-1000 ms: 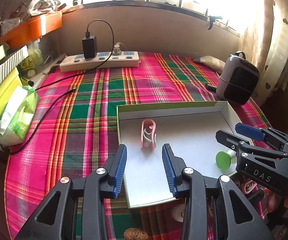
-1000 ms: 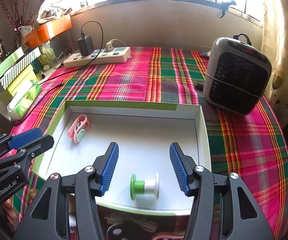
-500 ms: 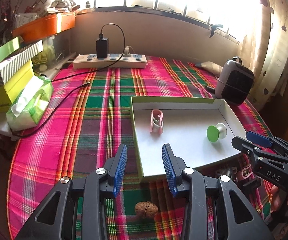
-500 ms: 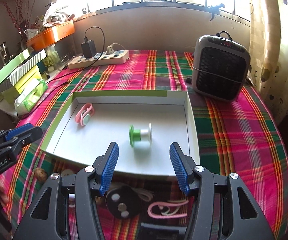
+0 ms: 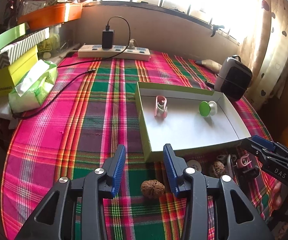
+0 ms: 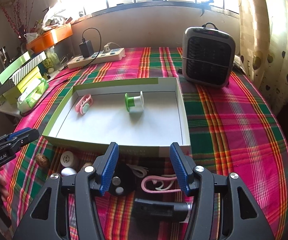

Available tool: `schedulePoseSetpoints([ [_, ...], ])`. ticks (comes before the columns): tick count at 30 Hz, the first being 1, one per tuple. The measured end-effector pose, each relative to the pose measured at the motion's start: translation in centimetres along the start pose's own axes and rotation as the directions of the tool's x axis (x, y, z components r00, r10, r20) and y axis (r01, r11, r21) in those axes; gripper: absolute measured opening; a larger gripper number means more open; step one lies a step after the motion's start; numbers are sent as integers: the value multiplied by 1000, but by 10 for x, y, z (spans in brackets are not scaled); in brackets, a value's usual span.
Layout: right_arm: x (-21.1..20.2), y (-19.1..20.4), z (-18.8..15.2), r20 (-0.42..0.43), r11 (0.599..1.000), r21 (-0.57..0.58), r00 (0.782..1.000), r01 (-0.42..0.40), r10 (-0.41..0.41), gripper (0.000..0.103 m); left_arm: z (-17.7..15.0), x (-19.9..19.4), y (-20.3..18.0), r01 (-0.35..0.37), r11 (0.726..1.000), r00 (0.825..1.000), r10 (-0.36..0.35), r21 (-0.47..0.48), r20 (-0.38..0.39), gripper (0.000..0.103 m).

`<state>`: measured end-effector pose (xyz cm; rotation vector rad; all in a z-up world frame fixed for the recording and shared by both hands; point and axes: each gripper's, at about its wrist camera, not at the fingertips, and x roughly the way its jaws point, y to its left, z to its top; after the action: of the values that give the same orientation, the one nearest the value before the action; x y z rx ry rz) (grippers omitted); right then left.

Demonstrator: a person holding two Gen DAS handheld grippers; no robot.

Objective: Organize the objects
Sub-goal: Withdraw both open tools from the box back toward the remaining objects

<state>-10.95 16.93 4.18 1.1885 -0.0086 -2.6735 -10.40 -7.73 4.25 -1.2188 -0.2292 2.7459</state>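
A shallow white box with a green rim (image 5: 144, 118) (image 6: 52, 120) lies on the plaid table. In it lie a pink clip (image 5: 160, 107) (image 6: 84, 106) and a green-and-white spool (image 5: 207, 108) (image 6: 135, 104). In front of the box lie a walnut (image 5: 152, 188) (image 6: 42, 160), a second walnut (image 5: 216, 169), a white round cap (image 6: 68, 159), a black round object (image 6: 120, 182), a pink clip (image 6: 157, 184) and a black bar (image 6: 159, 207). My left gripper (image 5: 144, 169) is open and empty above the first walnut. My right gripper (image 6: 144, 169) is open and empty above the black object and pink clip.
A power strip with a charger (image 5: 114, 52) (image 6: 96, 57) lies at the back. A small heater (image 6: 208, 58) (image 5: 233, 78) stands at the right. Stacked boxes (image 5: 10, 60) and a tissue pack (image 5: 34, 86) sit at the left edge.
Both grippers have pulled back from over the box toward the near edge of the table. The loose objects in front of the box have come into view. Both stay open.
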Motion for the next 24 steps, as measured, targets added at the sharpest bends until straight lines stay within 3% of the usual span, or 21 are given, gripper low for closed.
schedulePoseSetpoints([
  [8, -10, -14, -12, 11, 1000, 25, 1000, 15, -15, 54, -11, -4, 14, -3, 999, 1000, 3, -34, -8, 37],
  [19, -25, -38, -32, 16, 998, 56, 999, 33, -34, 54, -28, -4, 12, 46, 999, 998, -46, -17, -37, 37],
  [24, -24, -45, -43, -7, 999, 53, 1000, 3, -3, 55, -34, -3, 11, 62, 998, 997, -63, -12, -52, 37],
])
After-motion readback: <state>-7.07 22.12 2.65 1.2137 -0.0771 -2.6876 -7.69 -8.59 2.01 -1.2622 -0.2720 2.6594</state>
